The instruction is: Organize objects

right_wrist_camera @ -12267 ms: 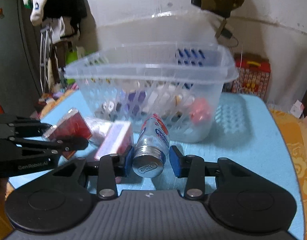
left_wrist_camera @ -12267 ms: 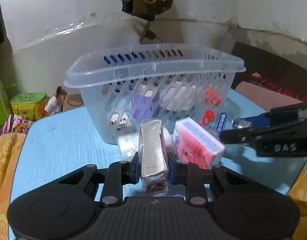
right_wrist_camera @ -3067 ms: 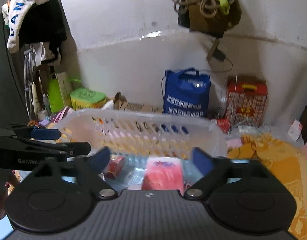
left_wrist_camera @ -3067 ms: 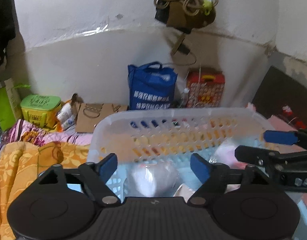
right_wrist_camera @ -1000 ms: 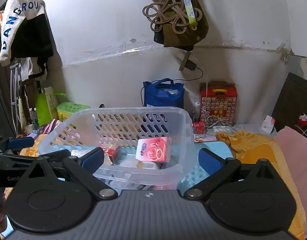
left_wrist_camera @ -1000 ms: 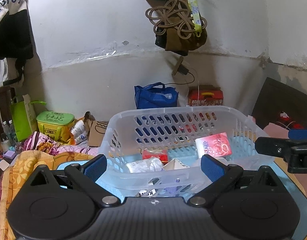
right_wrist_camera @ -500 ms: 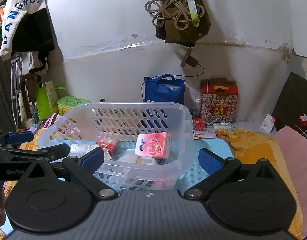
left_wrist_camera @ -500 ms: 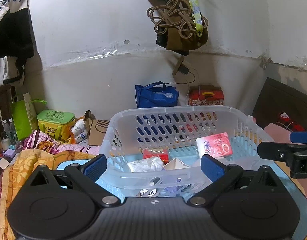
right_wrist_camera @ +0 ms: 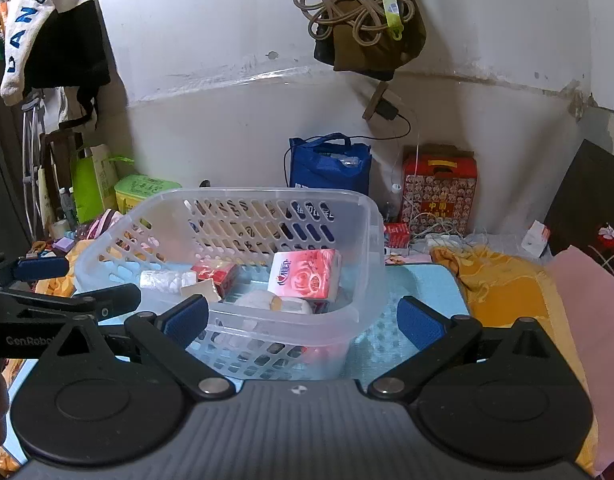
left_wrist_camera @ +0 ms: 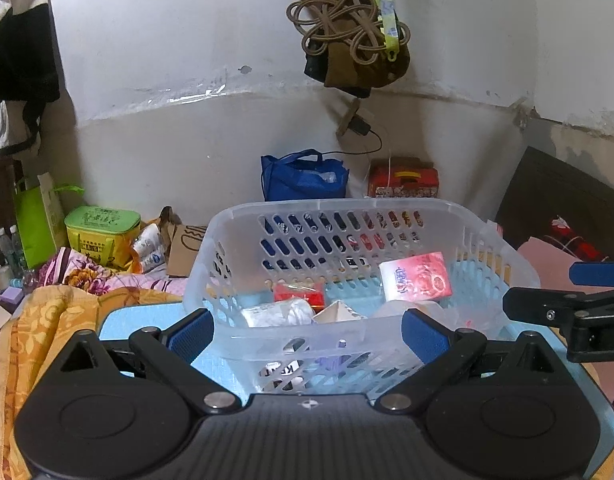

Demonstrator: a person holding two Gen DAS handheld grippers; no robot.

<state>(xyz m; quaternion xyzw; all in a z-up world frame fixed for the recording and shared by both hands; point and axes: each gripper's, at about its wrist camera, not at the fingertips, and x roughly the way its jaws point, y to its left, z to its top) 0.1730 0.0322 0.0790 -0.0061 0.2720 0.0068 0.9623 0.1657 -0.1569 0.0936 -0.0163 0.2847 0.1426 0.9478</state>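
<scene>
A clear slotted plastic basket (left_wrist_camera: 347, 216) (right_wrist_camera: 371, 240) stands on a light blue table (left_wrist_camera: 119, 324) (right_wrist_camera: 419, 280). In it lie a pink tissue pack (left_wrist_camera: 415, 278) (right_wrist_camera: 305, 274), a red box (left_wrist_camera: 299, 294) (right_wrist_camera: 215, 274), a clear plastic-wrapped bottle (left_wrist_camera: 277, 312) (right_wrist_camera: 167, 280) and other small items. My left gripper (left_wrist_camera: 307, 334) is open and empty, in front of the basket's near wall. My right gripper (right_wrist_camera: 303, 322) is open and empty, in front of the basket's near right corner. Each gripper shows at the edge of the other's view.
Behind the table stand a blue bag (left_wrist_camera: 303, 178) (right_wrist_camera: 329, 164), a red patterned box (left_wrist_camera: 403, 180) (right_wrist_camera: 439, 188) and a green tin (left_wrist_camera: 101, 232). Orange cloth (left_wrist_camera: 39, 320) (right_wrist_camera: 503, 284) lies on both sides. A cord bundle (right_wrist_camera: 359, 8) hangs on the wall.
Both grippers have dropped the items into the basket, opened and pulled back. Over the last second they drift only slightly, both staying open and empty.
</scene>
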